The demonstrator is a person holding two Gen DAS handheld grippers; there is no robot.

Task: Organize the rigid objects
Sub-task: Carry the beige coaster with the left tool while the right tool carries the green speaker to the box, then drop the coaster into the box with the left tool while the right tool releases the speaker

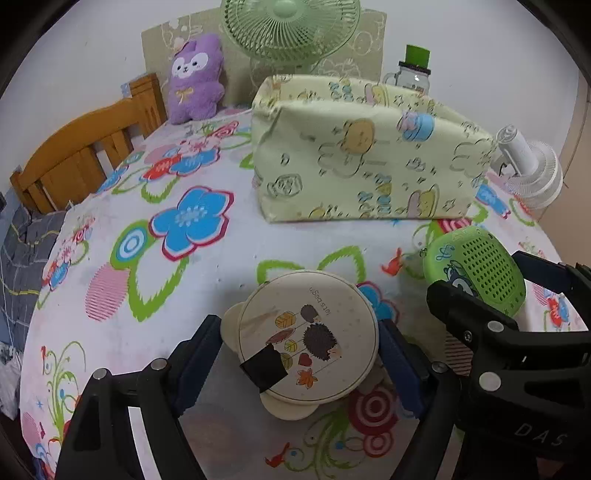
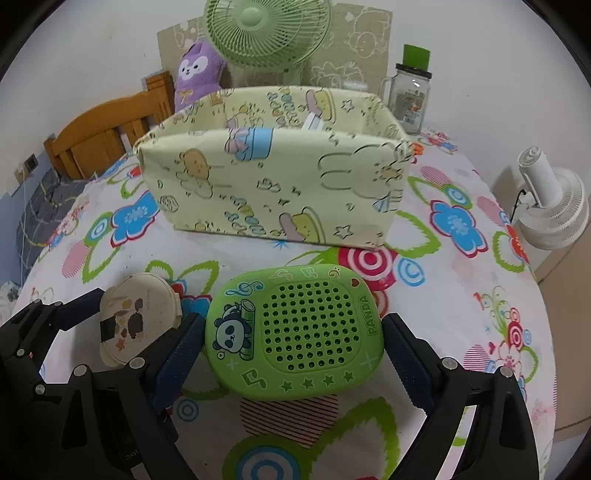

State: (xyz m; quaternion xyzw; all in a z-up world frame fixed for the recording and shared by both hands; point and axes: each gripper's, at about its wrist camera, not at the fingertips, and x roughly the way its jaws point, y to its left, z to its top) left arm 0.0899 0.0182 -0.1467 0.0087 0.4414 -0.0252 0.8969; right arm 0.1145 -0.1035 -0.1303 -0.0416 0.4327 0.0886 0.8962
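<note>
A round cream lidded container (image 1: 308, 338) with a hedgehog picture sits between the fingers of my left gripper (image 1: 299, 358), which is shut on it; it also shows in the right wrist view (image 2: 138, 321). A green panda case with a perforated top (image 2: 295, 332) lies between the fingers of my right gripper (image 2: 293, 354); the pads sit at its sides, and it also shows in the left wrist view (image 1: 476, 267). A pale yellow fabric storage box (image 2: 273, 181) stands open-topped behind both, also in the left wrist view (image 1: 362, 158).
A green fan (image 2: 266, 29), purple plush toy (image 1: 195, 77), glass jar with green lid (image 2: 410, 92) and white small fan (image 2: 554, 206) stand around the back and right. A wooden bed frame (image 1: 85, 144) lies left. The flowered tablecloth (image 1: 147, 295) covers the table.
</note>
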